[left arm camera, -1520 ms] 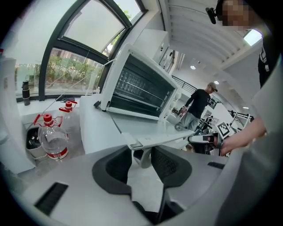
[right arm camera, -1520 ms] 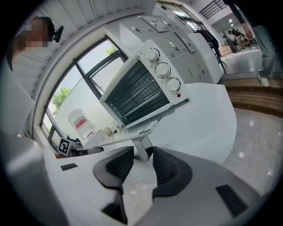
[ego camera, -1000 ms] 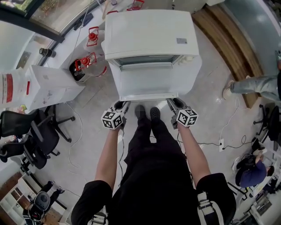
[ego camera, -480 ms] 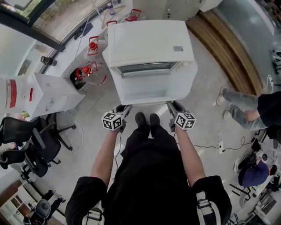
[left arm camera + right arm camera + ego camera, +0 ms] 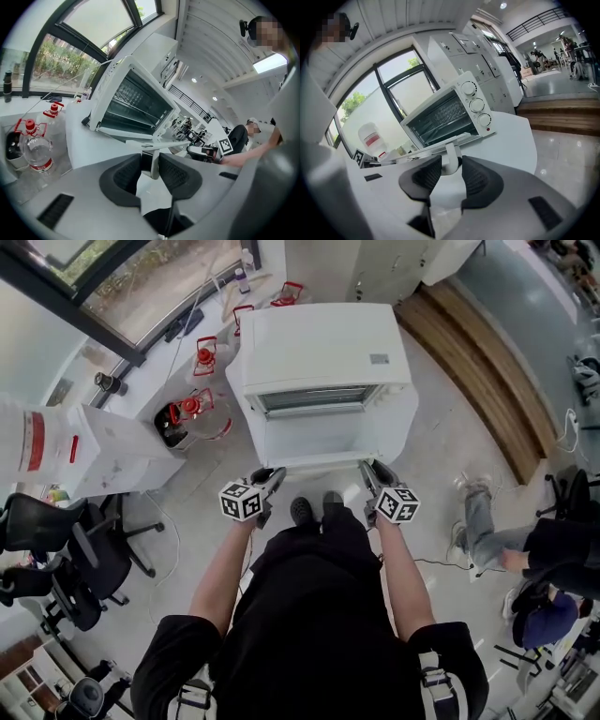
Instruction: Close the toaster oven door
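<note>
A white counter (image 5: 520, 140) in a windowed room carries the toaster oven (image 5: 450, 110). The left claw (image 5: 151, 171) and right claw (image 5: 449, 173) each clamp its lowered door's handle (image 5: 451, 154).

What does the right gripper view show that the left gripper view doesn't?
Only the right gripper view shows the wooden step and a white jug with a red label. Only the left gripper view shows the red-capped bottles. Both show the open toaster oven, with its door handle sitting between the jaws.
</note>
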`<state>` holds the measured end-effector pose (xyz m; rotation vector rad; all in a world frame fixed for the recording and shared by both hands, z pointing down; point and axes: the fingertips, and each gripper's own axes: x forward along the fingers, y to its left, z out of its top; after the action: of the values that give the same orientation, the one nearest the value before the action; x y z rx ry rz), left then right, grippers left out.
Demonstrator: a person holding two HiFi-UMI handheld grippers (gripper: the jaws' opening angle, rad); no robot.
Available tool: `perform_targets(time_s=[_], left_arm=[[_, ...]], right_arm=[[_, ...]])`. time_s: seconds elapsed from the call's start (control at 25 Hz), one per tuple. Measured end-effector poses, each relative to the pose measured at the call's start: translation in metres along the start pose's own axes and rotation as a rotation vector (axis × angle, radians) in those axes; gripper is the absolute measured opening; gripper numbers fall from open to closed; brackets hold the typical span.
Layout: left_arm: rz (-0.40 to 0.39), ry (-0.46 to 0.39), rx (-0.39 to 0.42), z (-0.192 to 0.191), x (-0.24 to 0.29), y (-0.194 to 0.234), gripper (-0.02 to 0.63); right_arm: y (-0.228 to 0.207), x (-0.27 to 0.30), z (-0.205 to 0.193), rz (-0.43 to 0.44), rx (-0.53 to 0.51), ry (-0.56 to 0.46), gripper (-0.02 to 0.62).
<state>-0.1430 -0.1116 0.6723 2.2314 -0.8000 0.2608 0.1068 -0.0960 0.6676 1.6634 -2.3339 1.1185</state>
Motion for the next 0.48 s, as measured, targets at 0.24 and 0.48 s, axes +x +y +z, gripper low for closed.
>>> perform_targets(time_s=[0.24, 0.48], left_arm=[[-0.019, -0.005, 0.021, 0.010, -0.004, -0.005, 0.129], [-0.023, -0.038, 0.023, 0.021, -0.005, -0.008, 0.129]], right_arm=[[0.005, -0.003, 0.010, 0.000, 0.003, -0.028, 0.153], [0.008, -0.002, 0.021, 0.025, 0.000, -0.047, 0.156]])
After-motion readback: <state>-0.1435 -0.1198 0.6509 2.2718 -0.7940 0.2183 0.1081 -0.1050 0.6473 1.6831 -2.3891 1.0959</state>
